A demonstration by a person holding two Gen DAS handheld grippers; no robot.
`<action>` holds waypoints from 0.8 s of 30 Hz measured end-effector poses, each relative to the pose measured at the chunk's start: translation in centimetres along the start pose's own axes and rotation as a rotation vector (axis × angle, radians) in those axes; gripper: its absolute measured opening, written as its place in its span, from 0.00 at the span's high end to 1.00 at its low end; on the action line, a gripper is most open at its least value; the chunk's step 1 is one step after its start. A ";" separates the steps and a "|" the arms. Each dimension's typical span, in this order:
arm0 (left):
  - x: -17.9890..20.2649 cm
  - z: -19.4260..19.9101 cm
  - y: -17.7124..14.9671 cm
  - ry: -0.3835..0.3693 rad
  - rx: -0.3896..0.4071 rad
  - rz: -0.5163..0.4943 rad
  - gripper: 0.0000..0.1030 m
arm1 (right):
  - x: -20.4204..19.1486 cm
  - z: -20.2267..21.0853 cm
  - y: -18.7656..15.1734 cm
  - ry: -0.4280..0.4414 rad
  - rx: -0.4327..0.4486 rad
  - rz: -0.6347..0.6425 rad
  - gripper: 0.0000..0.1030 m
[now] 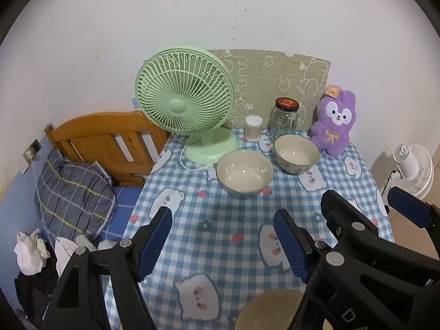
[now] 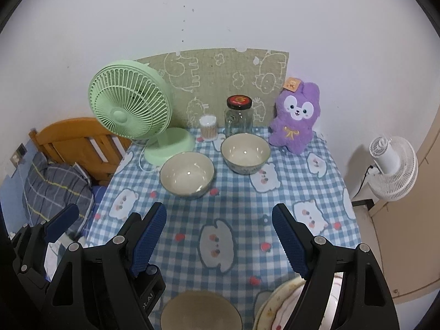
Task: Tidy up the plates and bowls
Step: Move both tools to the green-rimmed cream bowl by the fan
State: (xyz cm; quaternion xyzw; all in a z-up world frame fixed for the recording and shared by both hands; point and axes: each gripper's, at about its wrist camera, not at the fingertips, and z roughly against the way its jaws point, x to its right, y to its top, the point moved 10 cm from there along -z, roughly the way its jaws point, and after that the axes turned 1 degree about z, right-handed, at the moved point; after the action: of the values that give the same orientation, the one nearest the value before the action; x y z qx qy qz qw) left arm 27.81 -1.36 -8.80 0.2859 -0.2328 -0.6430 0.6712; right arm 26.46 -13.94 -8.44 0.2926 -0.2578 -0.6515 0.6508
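Two cream bowls stand at the far side of the checked table: a left bowl (image 1: 244,173) (image 2: 187,174) and a right bowl (image 1: 297,153) (image 2: 245,152). A third bowl (image 1: 268,309) (image 2: 200,312) sits at the near edge, below the grippers. Beside it on the right lies a plate (image 2: 277,306) with a floral rim, partly hidden by a finger. My left gripper (image 1: 222,243) is open and holds nothing. My right gripper (image 2: 218,240) is likewise open and empty, and it also shows in the left wrist view at the right (image 1: 368,206). Both hover above the cloth, short of the far bowls.
A green desk fan (image 1: 184,104) (image 2: 132,101), a cotton-swab tub (image 1: 253,127), a glass jar with a black lid (image 1: 284,117) (image 2: 238,115) and a purple plush rabbit (image 1: 337,122) (image 2: 295,117) line the back. A wooden bed headboard (image 1: 107,140) is left, a white fan (image 2: 392,163) right.
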 end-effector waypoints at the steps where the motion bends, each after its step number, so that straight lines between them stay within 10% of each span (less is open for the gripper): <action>1: 0.0 -0.3 0.3 -0.001 0.001 -0.001 0.24 | -0.1 -0.4 0.4 -0.003 0.002 0.000 0.20; 24: -1.4 -8.2 5.4 -0.001 0.004 -0.007 0.24 | -2.1 -8.8 5.6 -0.011 0.002 -0.009 0.20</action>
State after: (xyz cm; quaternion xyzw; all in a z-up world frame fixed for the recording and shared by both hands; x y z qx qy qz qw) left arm 37.28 0.81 -11.02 0.2879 -0.2335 -0.6451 0.6681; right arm 36.63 -11.53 -10.50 0.2908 -0.2609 -0.6557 0.6461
